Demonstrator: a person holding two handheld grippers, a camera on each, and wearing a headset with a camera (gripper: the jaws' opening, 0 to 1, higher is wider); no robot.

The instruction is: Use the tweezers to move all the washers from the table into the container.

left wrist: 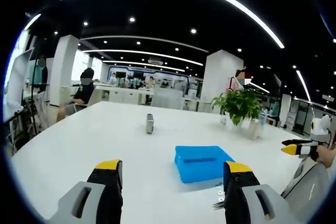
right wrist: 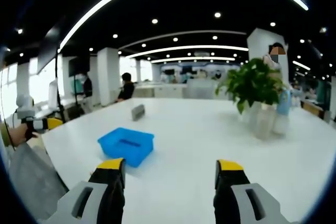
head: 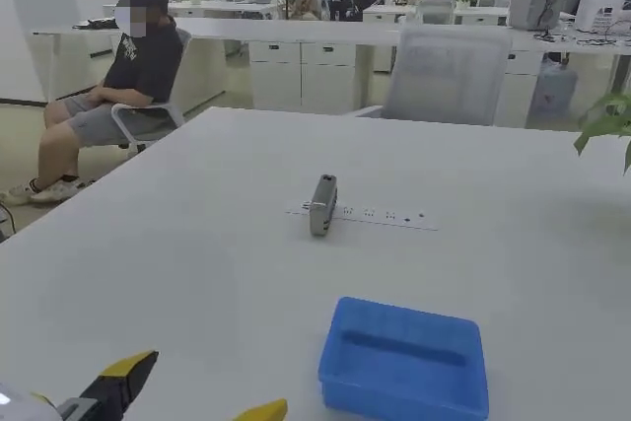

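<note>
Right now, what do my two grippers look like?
They are a matching pair. The left gripper has two blocky jaws, each with a pale grey slotted base, a black finger above it and a bright yellow tip. The right gripper has the same build and colours: grey base, black finger, yellow tip.

A gripper (head: pixel 212 384) at the head view's lower left is cut off by the bottom edge, just its yellow-tipped fingers (head: pixel 130 366) poking in, and a small metal thing (left wrist: pixel 218 203) low in the left gripper view is too tiny to name.
</note>
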